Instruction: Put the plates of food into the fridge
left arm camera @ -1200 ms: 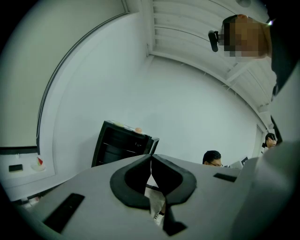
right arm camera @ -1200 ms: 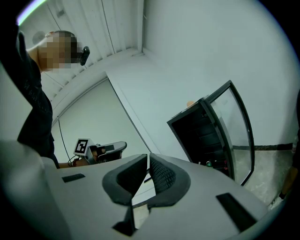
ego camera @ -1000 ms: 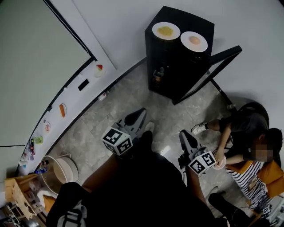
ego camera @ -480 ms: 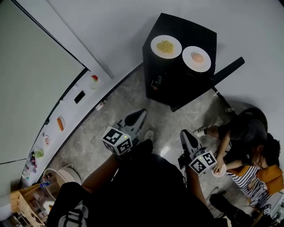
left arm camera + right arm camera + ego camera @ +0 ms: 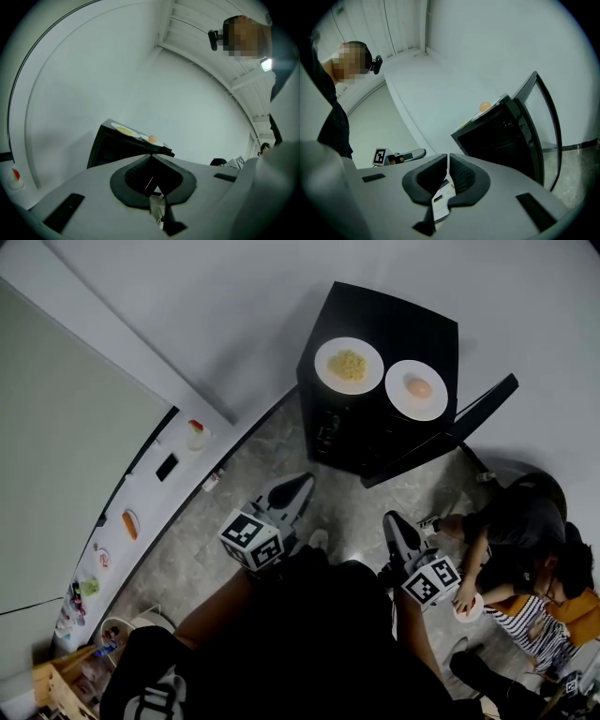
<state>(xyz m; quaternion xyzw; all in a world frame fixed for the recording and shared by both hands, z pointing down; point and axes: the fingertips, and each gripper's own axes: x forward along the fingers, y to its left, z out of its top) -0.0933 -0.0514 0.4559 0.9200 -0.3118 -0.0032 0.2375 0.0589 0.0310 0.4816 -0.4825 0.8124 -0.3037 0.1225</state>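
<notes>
Head view: both forearms reach forward and low. The left gripper (image 5: 296, 484) and the right gripper (image 5: 393, 522) are held over the floor (image 5: 234, 484), side by side but apart, and both point toward the fridge (image 5: 361, 432). The fridge stands well ahead of both sets of jaws, with its door (image 5: 476, 412) swung open on the right. On its top lie the plate of yellow food (image 5: 349, 365) and the plate with an orange piece (image 5: 417, 389), side by side. A seated person (image 5: 520, 531) is just to the right of the right gripper.

Left gripper view: the jaws are pressed together with nothing between them. The fridge (image 5: 110, 147) rises beyond them, slightly to the left, and both plates sit on its top.

Right gripper view: the jaws meet along a thin seam and are empty. The fridge (image 5: 499, 136) stands ahead and to the right of them, with the door (image 5: 543, 119) open. The left gripper (image 5: 410, 154) shows off to the left.
</notes>
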